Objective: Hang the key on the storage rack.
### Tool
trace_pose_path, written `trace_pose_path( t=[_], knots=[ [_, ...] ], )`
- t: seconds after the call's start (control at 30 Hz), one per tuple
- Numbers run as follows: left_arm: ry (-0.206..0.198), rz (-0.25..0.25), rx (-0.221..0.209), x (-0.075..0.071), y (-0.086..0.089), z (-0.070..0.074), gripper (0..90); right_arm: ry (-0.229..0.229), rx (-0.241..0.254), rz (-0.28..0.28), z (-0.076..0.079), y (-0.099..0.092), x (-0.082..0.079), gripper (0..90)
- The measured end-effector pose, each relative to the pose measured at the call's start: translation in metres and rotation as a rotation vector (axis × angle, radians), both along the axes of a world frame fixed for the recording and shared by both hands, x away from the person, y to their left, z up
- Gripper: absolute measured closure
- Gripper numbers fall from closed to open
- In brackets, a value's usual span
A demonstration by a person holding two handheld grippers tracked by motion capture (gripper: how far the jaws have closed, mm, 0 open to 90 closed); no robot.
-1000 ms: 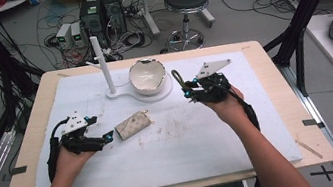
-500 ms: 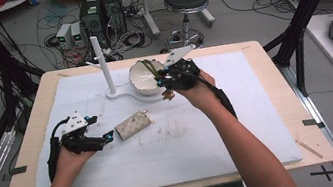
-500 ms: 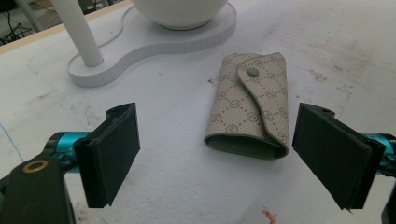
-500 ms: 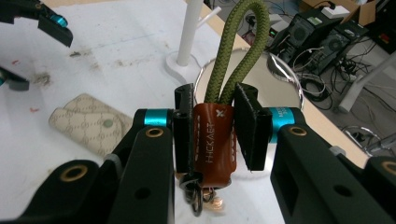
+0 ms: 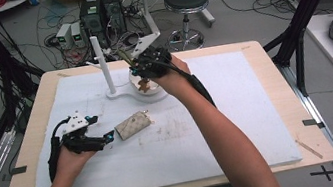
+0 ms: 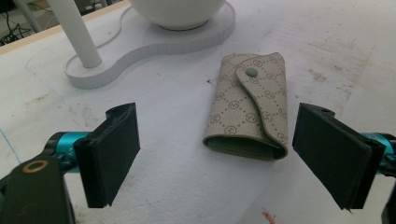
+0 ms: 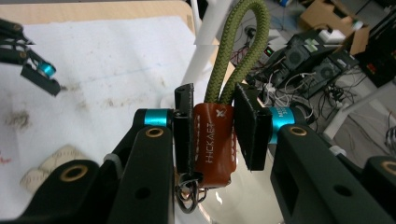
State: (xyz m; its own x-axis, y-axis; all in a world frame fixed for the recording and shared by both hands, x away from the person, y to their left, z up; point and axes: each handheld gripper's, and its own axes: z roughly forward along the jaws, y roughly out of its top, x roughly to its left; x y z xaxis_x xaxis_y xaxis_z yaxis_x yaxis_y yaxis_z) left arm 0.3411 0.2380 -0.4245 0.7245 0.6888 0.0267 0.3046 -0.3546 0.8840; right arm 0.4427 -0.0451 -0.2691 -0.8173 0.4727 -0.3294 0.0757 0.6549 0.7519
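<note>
Table carries a white mat over most of its top.

White stand sits at 12 o'clock on the mat: flat base with an upright post on its left end and a bowl on its right end. In the left gripper view the bowl is at 12 o'clock and the post at 10.

Right gripper is up over the bowl, arm reaching in from 6 o'clock. Jaws clamped on a keychain: brown leather tab pinched between the pads, tab lettered, olive cord loop rising out at 12 o'clock, metal ring hanging below at 7 o'clock. From the high view the tab hangs just above or inside the bowl; can't tell if it touches.

Left gripper rests low at 9 o'clock on the mat, jaws spread wide, holding nothing. Its tips point at 3 o'clock toward the pouch.

Pouch lies flat on the mat, centre-left, at 6 o'clock from the stand and apart from it. In the left gripper view the pouch is beige, patterned, flap snapped shut, lying ahead of the jaws and nearer the right pad, not touching either.
</note>
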Motion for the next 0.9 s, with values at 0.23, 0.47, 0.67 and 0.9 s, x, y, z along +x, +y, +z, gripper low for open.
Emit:
trace_pose_path(
  t=[0.23, 0.47, 0.67, 0.9],
  knots=[
    [0.0, 0.0, -0.001, 0.0, 0.0, 0.0, 14.9, -0.033, -0.051, 0.028, 0.014, 0.032, 0.004, 70.8],
    [-0.004, 0.001, 0.002, -0.002, 0.001, 0.001, 14.9, -0.046, -0.097, 0.046, 0.013, 0.058, 0.01, 70.8],
    [-0.005, 0.005, 0.0, -0.002, 0.003, 0.0, 14.9, -0.049, -0.123, 0.051, 0.009, 0.071, 0.014, 70.7],
    [-0.003, 0.002, 0.001, -0.003, 0.002, 0.0, 14.9, -0.045, -0.137, 0.057, 0.005, 0.078, 0.016, 70.8]
  ],
)
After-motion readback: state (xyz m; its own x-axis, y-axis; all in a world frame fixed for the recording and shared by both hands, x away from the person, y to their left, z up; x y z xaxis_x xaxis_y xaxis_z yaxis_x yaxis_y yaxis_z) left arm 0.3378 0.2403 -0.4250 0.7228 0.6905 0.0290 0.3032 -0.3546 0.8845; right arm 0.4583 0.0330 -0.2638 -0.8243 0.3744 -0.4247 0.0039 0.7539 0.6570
